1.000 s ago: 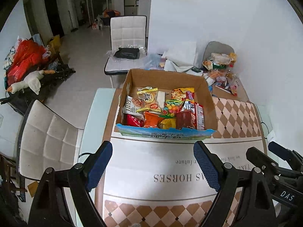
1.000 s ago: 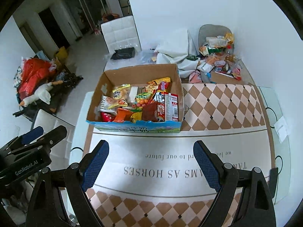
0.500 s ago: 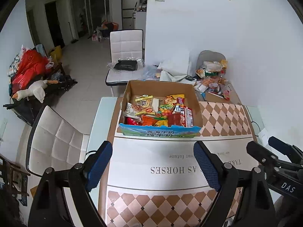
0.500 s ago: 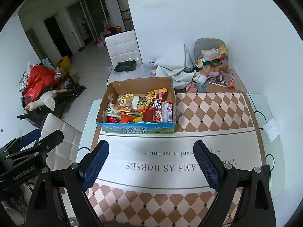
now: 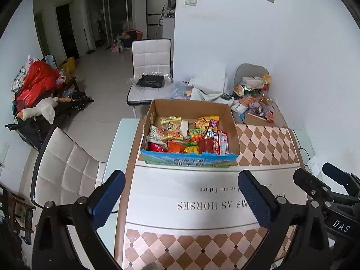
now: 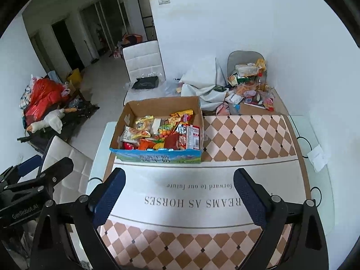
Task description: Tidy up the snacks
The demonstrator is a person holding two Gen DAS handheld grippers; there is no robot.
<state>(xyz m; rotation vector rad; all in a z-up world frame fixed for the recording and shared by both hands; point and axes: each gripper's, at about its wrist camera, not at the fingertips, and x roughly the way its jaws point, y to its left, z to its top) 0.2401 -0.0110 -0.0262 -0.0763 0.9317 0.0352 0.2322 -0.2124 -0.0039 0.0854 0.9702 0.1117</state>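
An open cardboard box (image 5: pixel 189 160) (image 6: pixel 157 157) with a blue printed front wall stands on the table at the far left. It holds several bright snack packets (image 5: pixel 186 137) (image 6: pixel 162 135). My left gripper (image 5: pixel 180 180) hangs above the tablecloth, short of the box. Its jaws are opening, with nothing between the blue pads. My right gripper (image 6: pixel 178 175) hangs beside it at about the same distance from the box, its jaws also opening on nothing. Each gripper shows at the edge of the other's view (image 5: pixel 318 176) (image 6: pixel 45 165).
A checked tablecloth (image 5: pixel 265 148) with printed words covers the table. More snack wrappers (image 5: pixel 254 99) (image 6: pixel 247 85) are heaped at the far right corner by the wall. White chairs stand at the left (image 5: pixel 65 168) and behind the box (image 5: pixel 150 67). A paper slip (image 6: pixel 318 157) lies near the right edge.
Both grippers have drawn back and up from the box, which now looks smaller and farther off. Both pairs of jaws stand a little wider.
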